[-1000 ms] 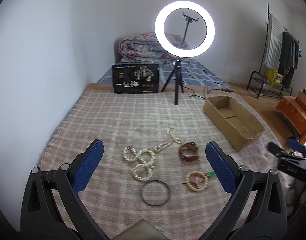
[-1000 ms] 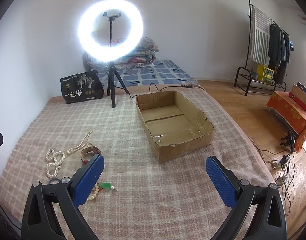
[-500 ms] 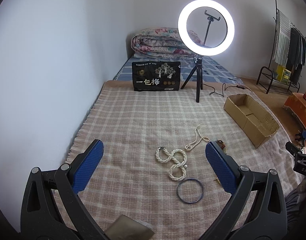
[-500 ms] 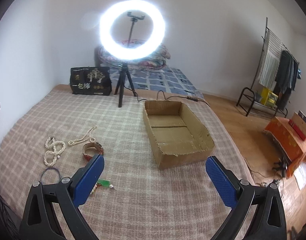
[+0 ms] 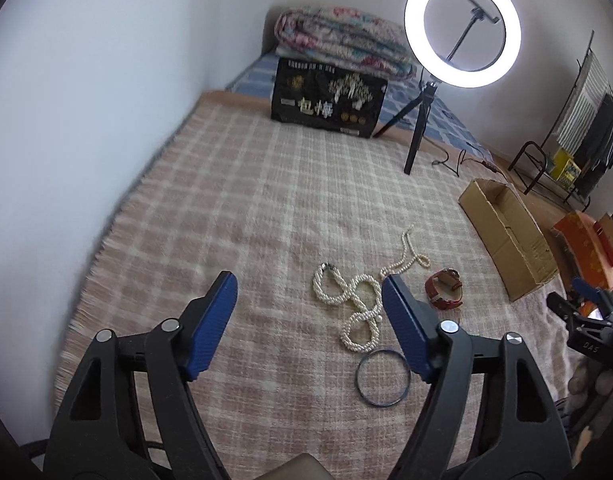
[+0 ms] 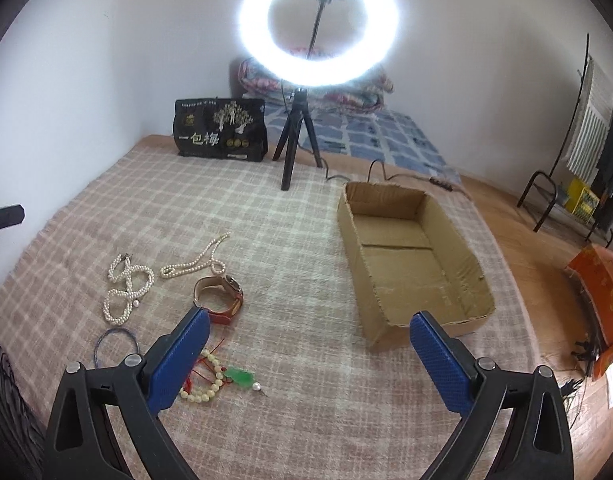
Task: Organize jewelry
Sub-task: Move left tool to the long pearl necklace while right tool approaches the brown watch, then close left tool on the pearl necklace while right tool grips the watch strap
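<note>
The checked blanket [image 5: 266, 200] covers the bed, and all the jewelry lies on it. The brown cardboard box [image 6: 410, 256] sits on the blanket too. The right wrist view looks right down into the box, and nothing shows inside it. The left wrist view only shows the box from far off, at the right side.

A bright ring light [image 6: 318, 26] stands on a small tripod behind the box. A black bag [image 5: 328, 98] with white writing leans at the far end of the blanket.

The left gripper [image 5: 310, 320] hangs above the blanket with its two blue pads spread apart. It holds nothing. The long pearl necklace [image 5: 354, 308] lies in loops between the pads, closer to the right pad. The dark blue bangle [image 5: 383, 377] lies flat just beside that same pad. The short pearl strand [image 5: 406, 256] lies a bit farther away. The red-brown watch [image 5: 444, 292] sits to the right of the right pad.

The right gripper [image 6: 306, 360] also hangs spread wide and holds nothing. Only its view shows the bead bracelet [image 6: 208, 380] with the green charm [image 6: 240, 377]. The bracelet lies just by the left pad, partly hidden behind it. The watch lies just past the tip of that pad. The near corner of the box lies behind the tip of the right pad.

The left wrist view also shows the right gripper at its far right edge.
</note>
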{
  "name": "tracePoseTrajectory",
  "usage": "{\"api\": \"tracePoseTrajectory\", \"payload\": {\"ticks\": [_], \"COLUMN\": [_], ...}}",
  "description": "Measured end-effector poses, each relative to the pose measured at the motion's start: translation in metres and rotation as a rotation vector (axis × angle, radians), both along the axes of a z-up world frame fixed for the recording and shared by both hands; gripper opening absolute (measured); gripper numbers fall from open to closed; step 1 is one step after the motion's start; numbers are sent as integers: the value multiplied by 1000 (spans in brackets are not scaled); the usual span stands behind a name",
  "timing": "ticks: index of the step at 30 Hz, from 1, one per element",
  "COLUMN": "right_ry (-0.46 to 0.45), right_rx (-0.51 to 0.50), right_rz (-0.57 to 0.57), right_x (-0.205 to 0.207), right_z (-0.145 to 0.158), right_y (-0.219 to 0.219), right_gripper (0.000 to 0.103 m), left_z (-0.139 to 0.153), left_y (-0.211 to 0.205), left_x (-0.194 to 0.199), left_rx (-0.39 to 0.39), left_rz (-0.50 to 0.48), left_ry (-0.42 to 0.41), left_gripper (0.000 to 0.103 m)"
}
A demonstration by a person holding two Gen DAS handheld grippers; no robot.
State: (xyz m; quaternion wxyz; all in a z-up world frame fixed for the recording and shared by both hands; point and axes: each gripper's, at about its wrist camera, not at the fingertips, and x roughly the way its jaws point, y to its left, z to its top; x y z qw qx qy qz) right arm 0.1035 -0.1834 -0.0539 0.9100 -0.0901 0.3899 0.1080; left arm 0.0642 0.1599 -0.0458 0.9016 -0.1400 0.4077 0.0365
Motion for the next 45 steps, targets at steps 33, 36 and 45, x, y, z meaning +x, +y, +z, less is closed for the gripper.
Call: {"api": "tracePoseTrajectory", "payload": {"ticks": [33, 36, 45], "right_ry": [140, 163, 200], "right_rx": [148, 145, 87], "right_rz": [36, 35, 54], "right_x": [88, 90, 92], "right_z": [-73, -78, -91], "right_y": [29, 28, 39], "right_gripper": [70, 68, 68], "left_z": [-113, -119, -132], "left_y": [-62, -62, -70], "left_x": [46, 51, 61], "left_rx": [107, 141, 160], "left_rz": [-164, -144, -174], "left_ry": [262, 259, 252], "left_gripper": [57, 51, 48]}}
